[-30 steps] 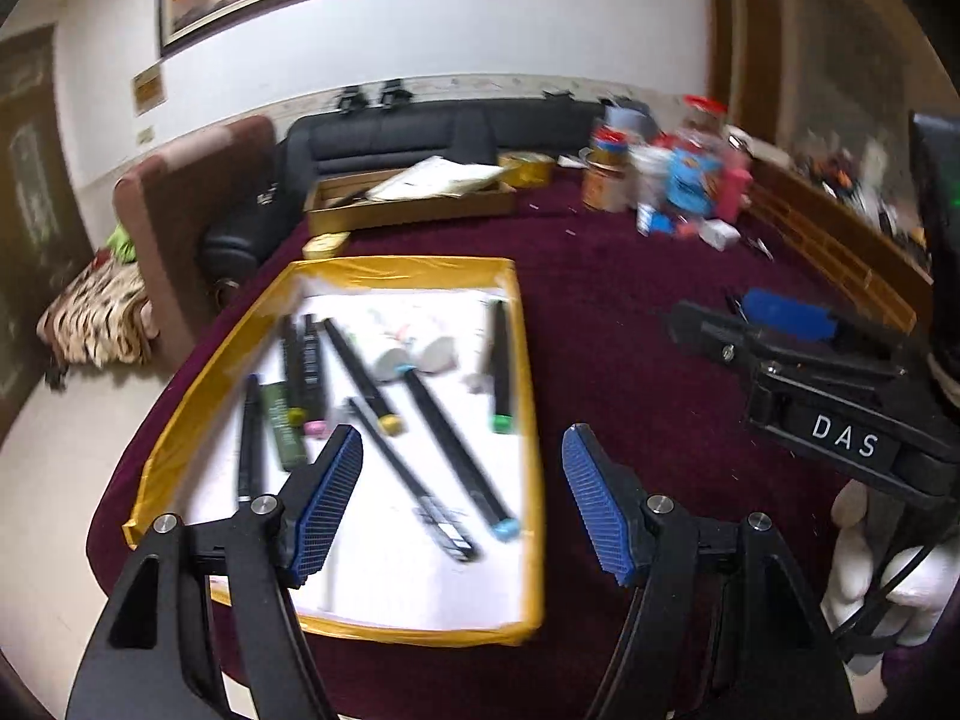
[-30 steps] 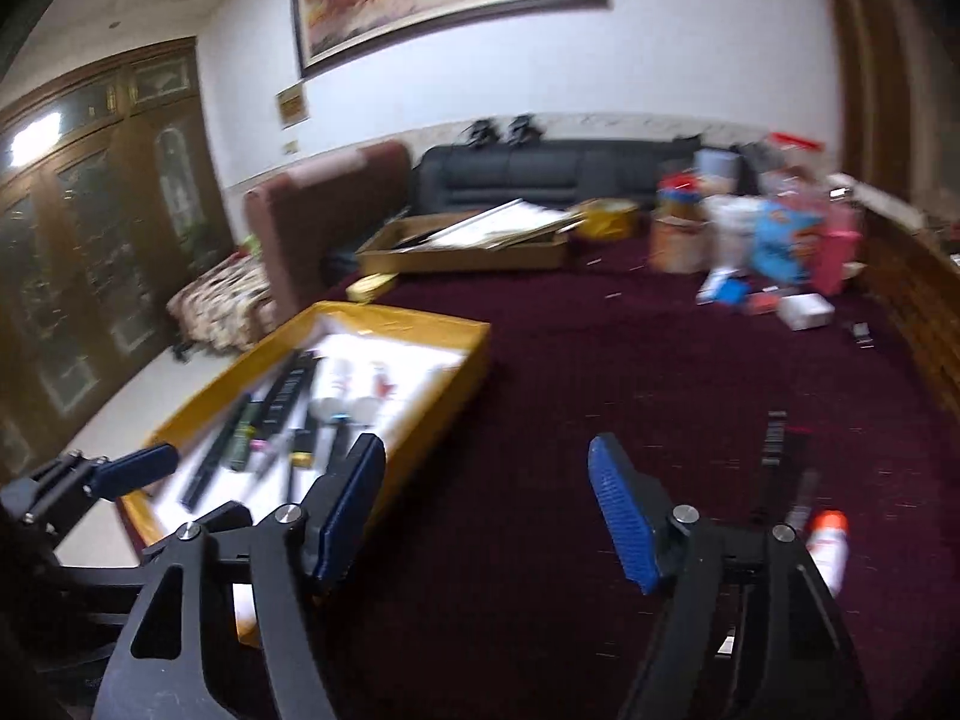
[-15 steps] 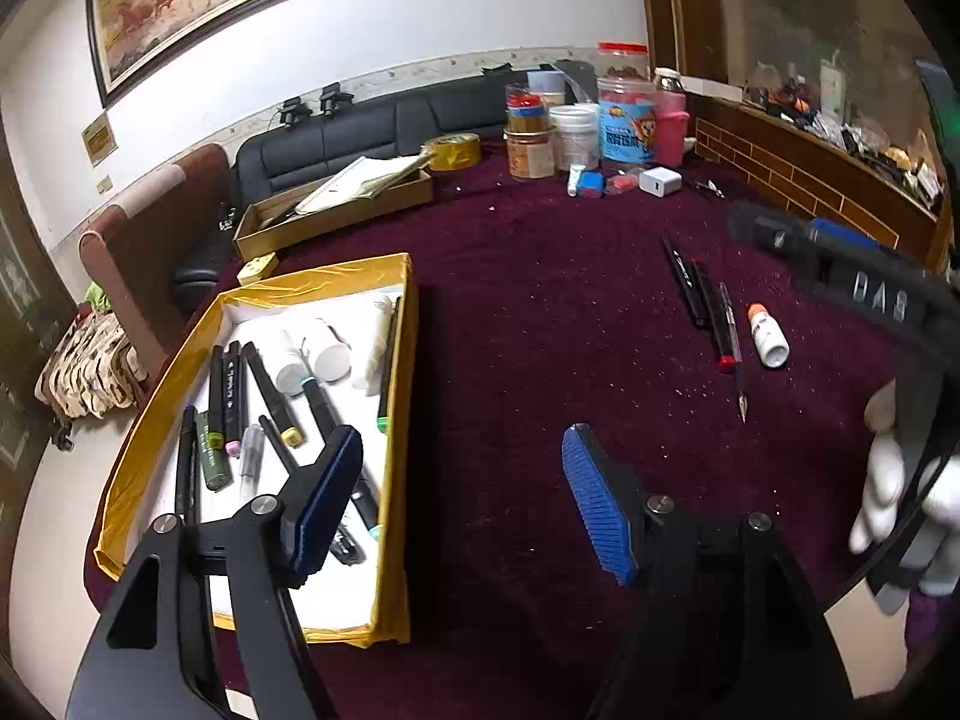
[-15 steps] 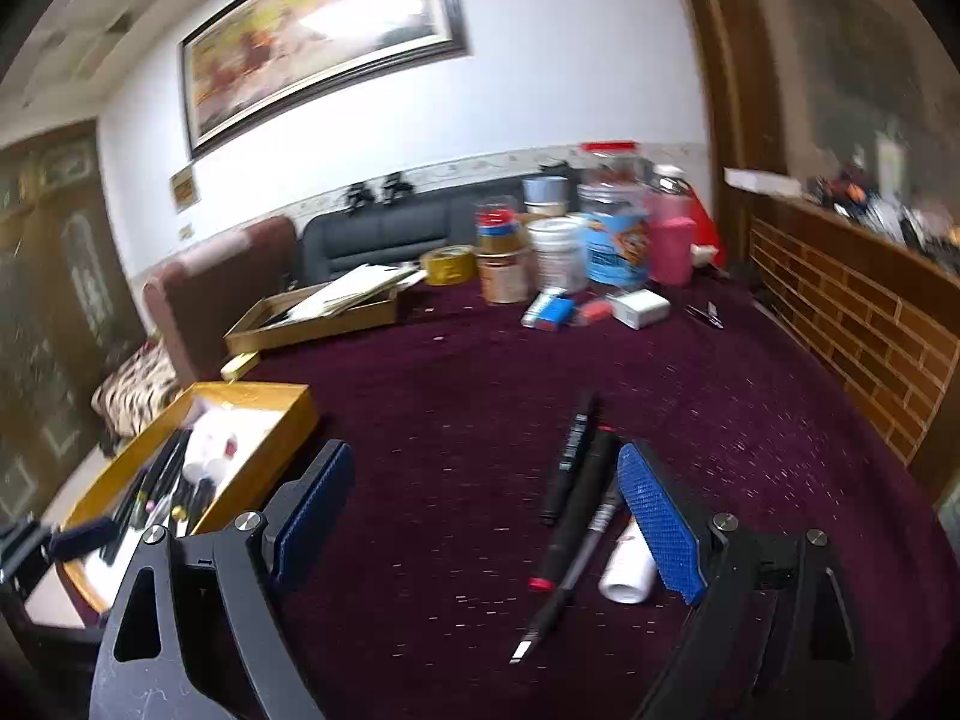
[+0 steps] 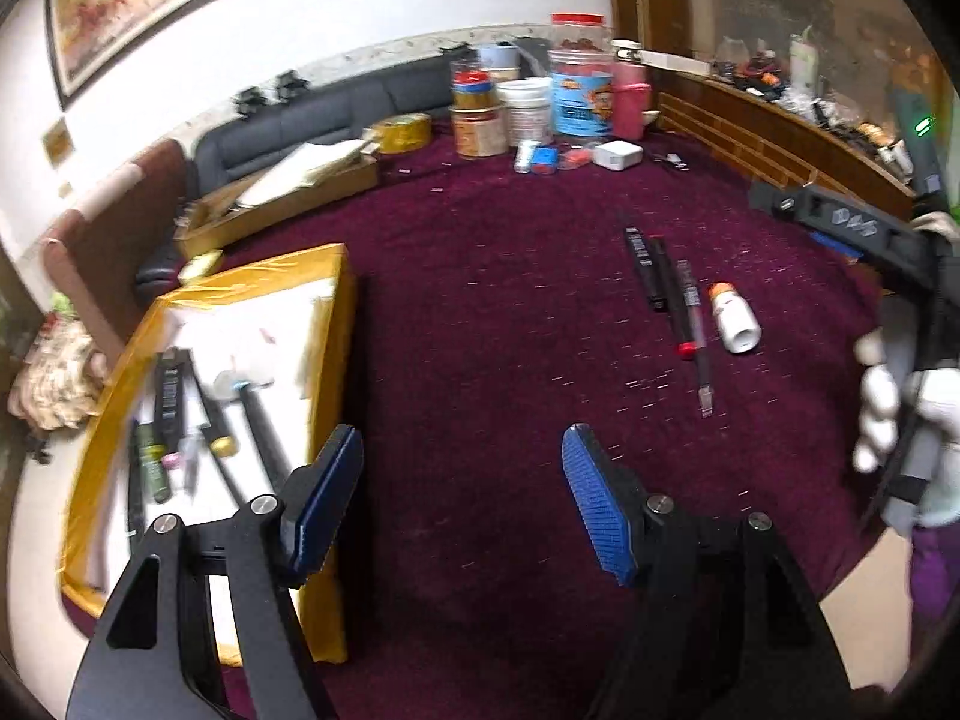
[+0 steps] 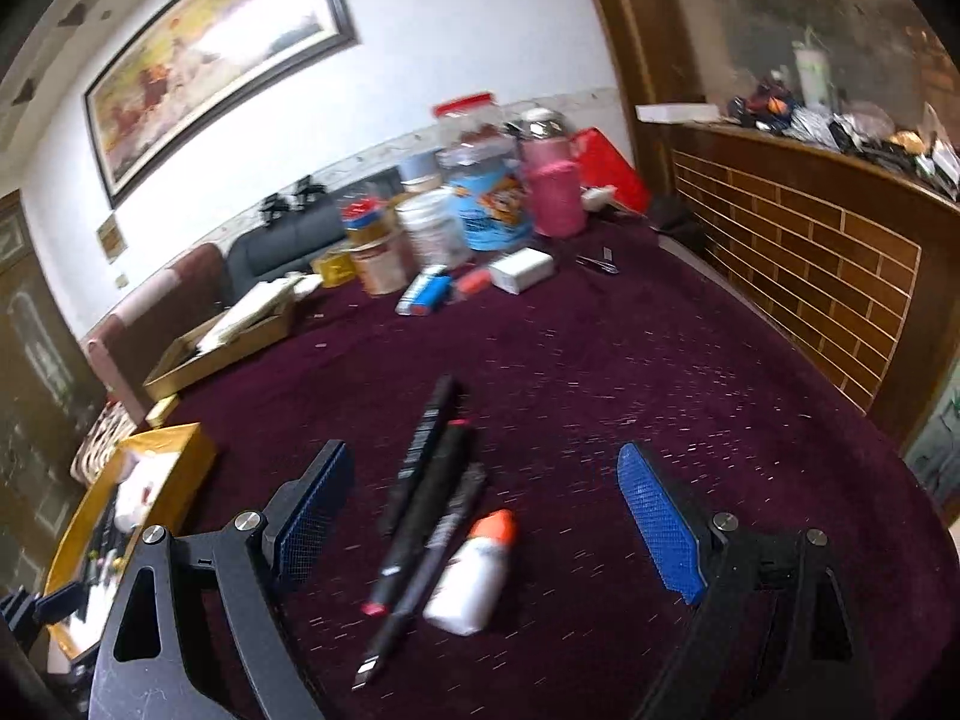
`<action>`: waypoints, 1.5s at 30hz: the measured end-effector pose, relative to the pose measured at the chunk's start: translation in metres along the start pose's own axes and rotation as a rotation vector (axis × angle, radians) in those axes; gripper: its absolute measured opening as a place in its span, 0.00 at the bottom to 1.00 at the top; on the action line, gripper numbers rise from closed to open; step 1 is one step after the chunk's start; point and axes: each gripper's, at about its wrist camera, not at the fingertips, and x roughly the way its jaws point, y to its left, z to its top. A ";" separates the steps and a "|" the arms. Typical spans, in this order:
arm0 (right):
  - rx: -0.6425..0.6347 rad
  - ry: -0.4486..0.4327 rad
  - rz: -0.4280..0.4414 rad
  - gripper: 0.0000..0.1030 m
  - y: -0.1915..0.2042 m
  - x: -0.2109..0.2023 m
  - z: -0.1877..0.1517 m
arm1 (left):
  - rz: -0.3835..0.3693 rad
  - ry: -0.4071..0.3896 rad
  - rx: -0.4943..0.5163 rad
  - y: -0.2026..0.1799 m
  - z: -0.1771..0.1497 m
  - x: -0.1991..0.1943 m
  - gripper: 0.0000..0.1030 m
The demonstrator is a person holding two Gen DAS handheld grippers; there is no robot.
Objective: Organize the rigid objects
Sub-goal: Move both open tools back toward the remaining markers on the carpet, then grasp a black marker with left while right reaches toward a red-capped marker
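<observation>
In the right wrist view, the right hand-held gripper [image 6: 486,516] hangs over a small cluster of things lying on the maroon bench [image 6: 690,372], its blue-padded fingers [image 6: 657,531] spread wide and holding nothing. Lower centre of that frame lies a small white bottle [image 6: 471,576] with an orange cap, on its side, cap pointing up the frame. Just left of it, close together and roughly parallel, lie three long dark pens: a black marker [image 6: 420,456] with white print along its barrel, a thicker black pen [image 6: 420,528] with a red tip at its near end, and a thin pen [image 6: 414,594] with a pale tip nearest the camera (motion blur hides whether the pens touch one another). The left wrist view shows the same cluster at the right of centre: the bottle [image 5: 733,318] and the red-tipped pen [image 5: 675,306] side by side. The left hand-held gripper [image 5: 462,498] is likewise spread and empty, over bare cloth beside a yellow-rimmed tray [image 5: 327,354] with a white floor at the left of the frame. In the tray lie several dark markers [image 5: 171,390] and a pale tube, blurred. Jars and tubs [image 6: 480,204] crowd the top centre of the right wrist view.
</observation>
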 end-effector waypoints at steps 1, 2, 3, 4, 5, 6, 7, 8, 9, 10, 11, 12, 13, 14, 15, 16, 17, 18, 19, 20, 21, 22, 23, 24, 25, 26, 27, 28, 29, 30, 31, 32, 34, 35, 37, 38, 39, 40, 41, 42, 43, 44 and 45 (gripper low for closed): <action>0.014 0.009 -0.010 0.84 -0.008 0.007 0.001 | -0.024 0.007 -0.005 -0.001 0.003 0.003 0.67; 0.029 0.018 -0.018 0.84 -0.016 0.013 0.002 | -0.056 0.018 -0.013 -0.003 0.007 0.008 0.67; 0.044 0.023 -0.020 0.84 -0.023 0.018 0.002 | -0.078 0.028 -0.016 -0.007 0.011 0.013 0.67; 0.068 0.028 -0.021 0.84 -0.032 0.025 0.003 | -0.096 0.035 -0.015 -0.012 0.015 0.018 0.67; 0.082 0.029 -0.019 0.84 -0.037 0.027 0.003 | -0.124 0.041 -0.008 -0.018 0.020 0.025 0.67; 0.104 0.029 -0.013 0.84 -0.043 0.031 0.002 | -0.141 0.045 -0.007 -0.022 0.022 0.029 0.67; 0.124 0.031 -0.005 0.84 -0.049 0.033 0.001 | -0.162 0.052 -0.006 -0.027 0.026 0.035 0.67; 0.135 0.031 0.001 0.84 -0.052 0.034 0.000 | -0.184 0.060 -0.008 -0.032 0.032 0.043 0.67; 0.148 0.028 0.009 0.84 -0.056 0.036 -0.002 | -0.205 0.067 -0.010 -0.038 0.038 0.052 0.67; 0.154 0.028 0.013 0.84 -0.059 0.037 -0.004 | -0.217 0.068 -0.011 -0.041 0.043 0.058 0.66; 0.170 0.047 0.018 0.84 -0.064 0.041 -0.007 | -0.237 0.065 -0.016 -0.046 0.052 0.068 0.66; 0.193 0.064 0.039 0.84 -0.068 0.044 -0.008 | -0.243 0.062 -0.018 -0.049 0.058 0.074 0.66; 0.208 0.064 0.052 0.84 -0.073 0.045 -0.007 | -0.245 0.059 -0.020 -0.053 0.065 0.083 0.66; 0.230 0.060 0.056 0.84 -0.077 0.044 -0.007 | -0.248 0.056 -0.020 -0.057 0.074 0.093 0.66; 0.243 0.061 0.060 0.84 -0.080 0.044 -0.008 | -0.253 0.056 -0.023 -0.061 0.082 0.104 0.66; 0.258 0.068 0.073 0.84 -0.083 0.045 -0.009 | -0.252 0.058 -0.024 -0.063 0.087 0.112 0.66; 0.267 0.076 0.084 0.84 -0.084 0.046 -0.009 | -0.246 0.066 -0.024 -0.067 0.092 0.122 0.66; 0.273 0.082 0.090 0.84 -0.085 0.048 -0.010 | -0.241 0.078 -0.020 -0.071 0.098 0.133 0.66; 0.279 0.088 0.097 0.84 -0.086 0.049 -0.010 | -0.242 0.084 -0.017 -0.074 0.100 0.140 0.66; 0.283 0.097 0.108 0.84 -0.086 0.051 -0.010 | -0.247 0.093 -0.013 -0.079 0.106 0.151 0.66; 0.283 0.102 0.114 0.84 -0.086 0.052 -0.011 | -0.244 0.100 -0.005 -0.082 0.108 0.157 0.66; 0.283 0.106 0.121 0.84 -0.086 0.053 -0.011 | -0.236 0.105 0.002 -0.083 0.111 0.162 0.66; 0.283 0.106 0.125 0.84 -0.085 0.053 -0.011 | -0.222 0.110 0.009 -0.086 0.114 0.168 0.66; 0.283 0.108 0.130 0.84 -0.085 0.054 -0.011 | -0.213 0.115 0.017 -0.088 0.117 0.174 0.66; 0.283 0.110 0.134 0.84 -0.085 0.055 -0.011 | -0.205 0.119 0.026 -0.089 0.118 0.178 0.67; 0.285 0.114 0.140 0.84 -0.085 0.055 -0.012 | -0.202 0.105 0.037 -0.091 0.120 0.181 0.68; 0.288 0.117 0.145 0.84 -0.085 0.056 -0.012 | -0.198 0.100 0.045 -0.091 0.121 0.182 0.68; 0.291 0.120 0.149 0.84 -0.086 0.056 -0.012 | -0.196 0.096 0.055 -0.092 0.123 0.182 0.68; 0.296 0.122 0.155 0.84 -0.086 0.056 -0.013 | -0.197 0.094 0.068 -0.094 0.124 0.183 0.68; 0.299 0.124 0.158 0.84 -0.087 0.057 -0.013 | -0.199 0.093 0.078 -0.096 0.125 0.183 0.68; 0.303 0.126 0.162 0.84 -0.087 0.057 -0.013 | -0.201 0.092 0.084 -0.097 0.125 0.184 0.67; 0.309 0.130 0.166 0.84 -0.088 0.057 -0.014 | -0.204 0.098 0.092 -0.098 0.125 0.185 0.67; 0.312 0.134 0.171 0.84 -0.089 0.058 -0.014 | -0.220 0.101 0.097 -0.101 0.125 0.189 0.66; 0.318 0.137 0.173 0.84 -0.090 0.059 -0.015 | -0.202 0.118 0.117 -0.105 0.123 0.192 0.60; 0.322 0.140 0.174 0.84 -0.091 0.060 -0.015 | -0.194 0.104 0.130 -0.109 0.123 0.194 0.53; 0.322 0.141 0.174 0.84 -0.091 0.060 -0.015 | -0.197 0.107 0.135 -0.110 0.125 0.195 0.49; 0.322 0.142 0.173 0.84 -0.091 0.060 -0.016 | -0.199 0.113 0.136 -0.112 0.127 0.196 0.44; 0.322 0.143 0.172 0.84 -0.091 0.061 -0.015 | -0.202 0.112 0.140 -0.115 0.128 0.196 0.40; 0.321 0.144 0.170 0.84 -0.091 0.061 -0.015 | -0.212 0.110 0.156 -0.119 0.128 0.195 0.30; 0.321 0.147 0.169 0.84 -0.091 0.062 -0.015 | -0.219 0.109 0.165 -0.122 0.128 0.195 0.20; 0.322 0.149 0.167 0.84 -0.091 0.063 -0.015 | -0.233 0.109 0.173 -0.124 0.127 0.194 0.14; 0.324 0.151 0.165 0.84 -0.091 0.063 -0.015 | -0.244 0.109 0.181 -0.126 0.126 0.191 0.11; 0.326 0.151 0.164 0.84 -0.092 0.064 -0.015 | -0.249 0.108 0.180 -0.126 0.125 0.190 0.11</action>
